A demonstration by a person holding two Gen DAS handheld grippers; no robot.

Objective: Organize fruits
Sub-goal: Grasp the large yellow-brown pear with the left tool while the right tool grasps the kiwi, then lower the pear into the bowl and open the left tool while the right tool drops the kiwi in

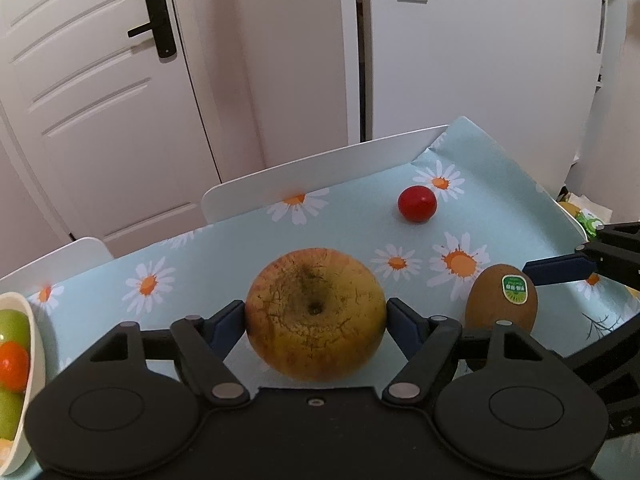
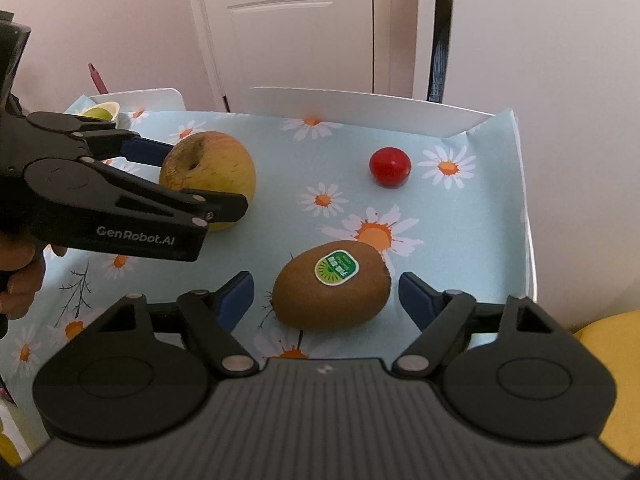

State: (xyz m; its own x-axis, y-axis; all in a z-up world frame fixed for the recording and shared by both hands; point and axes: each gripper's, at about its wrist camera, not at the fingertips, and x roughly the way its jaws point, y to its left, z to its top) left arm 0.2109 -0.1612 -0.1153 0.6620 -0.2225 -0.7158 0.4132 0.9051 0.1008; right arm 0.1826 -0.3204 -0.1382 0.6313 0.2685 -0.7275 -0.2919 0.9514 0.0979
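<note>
A large yellow-brown apple [image 1: 316, 312] rests on the daisy-print tablecloth [image 1: 224, 248]. My left gripper [image 1: 316, 316] is shut on it, one blue pad pressed to each side; the right wrist view shows the same hold on the apple [image 2: 208, 168]. A brown kiwi [image 2: 332, 288] with a green sticker lies between the blue fingers [image 2: 240, 296] of my right gripper [image 2: 324, 294], which stands open with a gap on both sides. The kiwi [image 1: 502, 300] stands just right of the apple. A small red tomato-like fruit [image 2: 390, 167] sits farther back on the cloth.
A white bowl [image 1: 34, 344] holding green and orange fruits stands at the table's left edge. White chair backs [image 1: 320, 172] line the far side, with a door [image 1: 100, 100] behind. A person's hand [image 2: 20, 276] holds the left gripper. A yellow object [image 2: 612, 344] lies off the table's right.
</note>
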